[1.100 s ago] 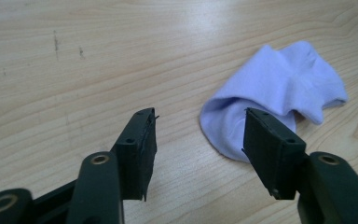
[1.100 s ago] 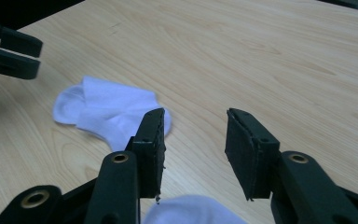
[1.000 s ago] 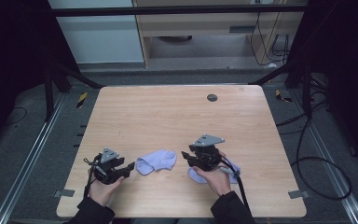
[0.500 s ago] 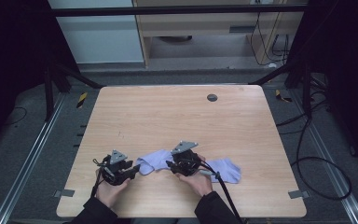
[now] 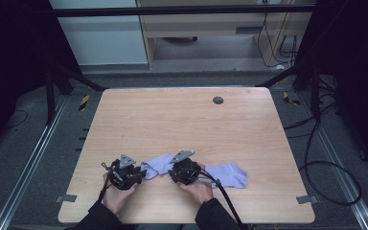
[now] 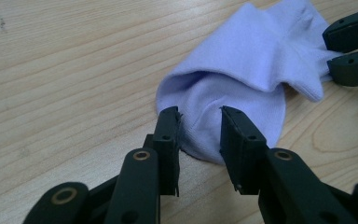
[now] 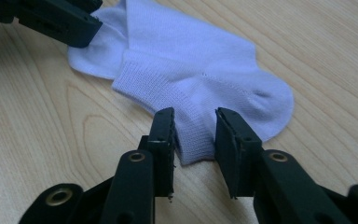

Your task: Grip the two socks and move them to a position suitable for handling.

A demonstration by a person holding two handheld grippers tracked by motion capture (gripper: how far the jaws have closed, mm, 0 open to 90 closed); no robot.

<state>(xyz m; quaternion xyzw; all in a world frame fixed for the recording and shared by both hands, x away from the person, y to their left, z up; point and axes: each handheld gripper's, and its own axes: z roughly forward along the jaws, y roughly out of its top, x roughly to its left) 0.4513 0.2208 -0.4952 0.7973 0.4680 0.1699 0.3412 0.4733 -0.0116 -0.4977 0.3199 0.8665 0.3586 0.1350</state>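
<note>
Here too, folded pale lilac sock (image 6: 242, 88), ribbed cuff, smooth knit.

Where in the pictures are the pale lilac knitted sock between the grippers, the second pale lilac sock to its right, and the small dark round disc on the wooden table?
Left lilac sock (image 5: 155, 167), high view, its middle.
Right lilac sock (image 5: 230, 174), high view, its middle.
Dark round disc (image 5: 218, 100), high view, its centre.

No text, label, brand, number or sign can be read in any of the views.
</note>
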